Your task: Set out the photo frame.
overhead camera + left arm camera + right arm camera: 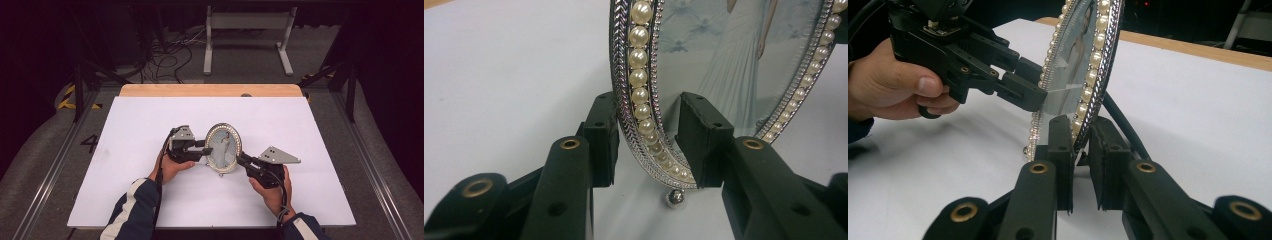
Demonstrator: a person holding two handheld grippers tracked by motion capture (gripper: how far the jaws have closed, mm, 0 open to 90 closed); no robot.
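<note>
An oval picture frame (223, 146) with a pearl and silver rim stands upright in the middle of the white table, holding a picture of a figure in a long pale dress. My left gripper (206, 148) reaches in from the left, its jaws on either side of the rim (639, 100). The back pad (604, 135) lies against the rim, and a narrow gap shows before the front pad (699, 135). My right gripper (240, 159) comes from the lower right, shut on the rim's lower edge (1083, 115). The left gripper (1030, 92) also appears in the right gripper view.
The white sheet (150, 125) covers the table, with a wooden strip (210, 90) along its far edge. A small ball foot (675, 198) of the frame rests on the sheet. Behind the table stand a metal stand (247, 22) and loose cables (165, 55) on the floor.
</note>
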